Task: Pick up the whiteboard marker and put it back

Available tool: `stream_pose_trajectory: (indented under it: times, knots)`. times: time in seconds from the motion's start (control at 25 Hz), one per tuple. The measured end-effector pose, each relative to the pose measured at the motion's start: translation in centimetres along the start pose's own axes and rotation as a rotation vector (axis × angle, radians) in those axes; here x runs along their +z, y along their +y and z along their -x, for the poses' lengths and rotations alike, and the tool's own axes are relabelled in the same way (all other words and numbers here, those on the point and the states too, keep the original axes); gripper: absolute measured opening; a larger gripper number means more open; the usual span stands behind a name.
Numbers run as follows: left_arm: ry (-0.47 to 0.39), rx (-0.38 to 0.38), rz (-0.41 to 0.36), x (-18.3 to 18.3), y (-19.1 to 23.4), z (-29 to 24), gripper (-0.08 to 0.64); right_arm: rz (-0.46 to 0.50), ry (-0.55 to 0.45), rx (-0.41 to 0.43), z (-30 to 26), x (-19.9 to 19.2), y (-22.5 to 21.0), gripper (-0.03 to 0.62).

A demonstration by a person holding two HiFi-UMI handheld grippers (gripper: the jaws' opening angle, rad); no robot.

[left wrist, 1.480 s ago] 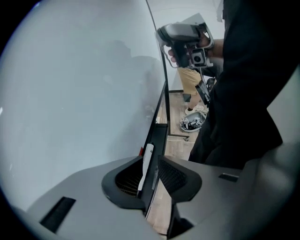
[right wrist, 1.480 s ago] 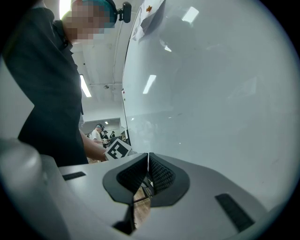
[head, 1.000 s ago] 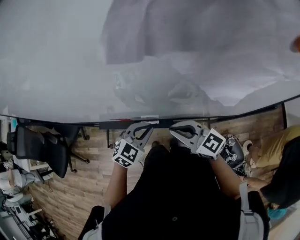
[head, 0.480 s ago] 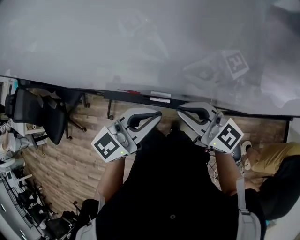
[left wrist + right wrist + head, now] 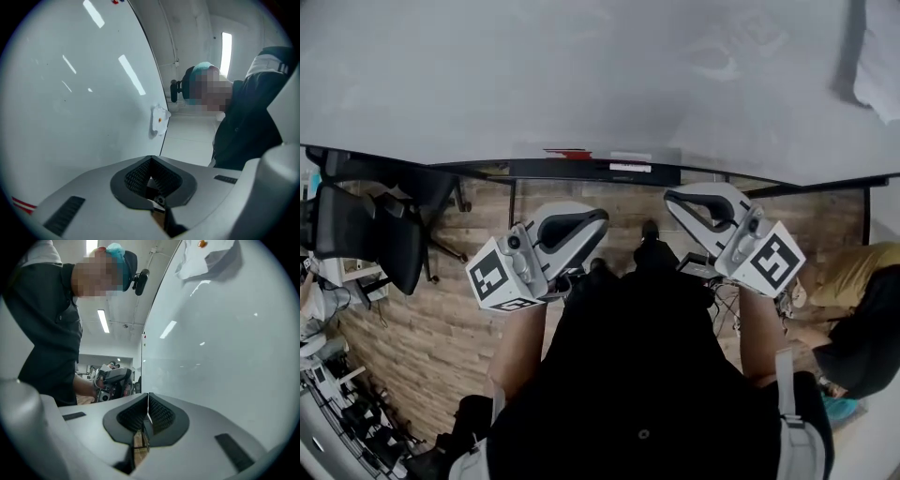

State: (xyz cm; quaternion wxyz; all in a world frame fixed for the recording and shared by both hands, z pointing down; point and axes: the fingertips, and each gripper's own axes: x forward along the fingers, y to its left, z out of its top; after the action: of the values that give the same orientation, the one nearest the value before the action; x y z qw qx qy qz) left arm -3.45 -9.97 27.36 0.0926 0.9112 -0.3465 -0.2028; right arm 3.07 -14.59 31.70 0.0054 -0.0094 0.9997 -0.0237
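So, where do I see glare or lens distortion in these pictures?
Left gripper view: bright light streaks reflect on the glossy white whiteboard, whose edge curves; the corners are dark. Right gripper view: the same. Head view: the board's edge bows, only faint reflections.

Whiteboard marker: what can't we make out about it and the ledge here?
1. Head view: a red sliver on the whiteboard ledge may be the marker; too small to tell.
2. Ledge: absent from both gripper views; the left gripper and right gripper, both shut and empty, fill the lower frame.
3. White crumpled item: cut off by the right gripper view's top edge.
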Motion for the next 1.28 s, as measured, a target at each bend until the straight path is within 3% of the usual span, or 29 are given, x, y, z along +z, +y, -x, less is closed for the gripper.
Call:
stream_pose_trajectory:
  times: [0.44, 0.6, 1.0, 1.28]
  knots:
    - [0.034, -0.041, 0.06, -0.3, -6.0, 13.6, 0.012, -0.049, 0.031, 0.019, -7.2, -2.5, 14.5, 0.018]
    - [0.006, -0.048, 0.096, -1.2, -7.4, 17.3, 0.011, -0.056, 0.063, 0.044, -8.7, -3.9, 18.5, 0.018]
    - [0.023, -0.107, 0.1, -2.6, -10.0, 20.8, 0.011, -0.027, 0.093, 0.01, -10.2, -4.4, 22.9, 0.018]
    - [0.074, -0.137, 0.077, -4.0, -9.7, 19.6, 0.011, -0.088, 0.132, 0.009, -8.5, -6.3, 24.1, 0.018]
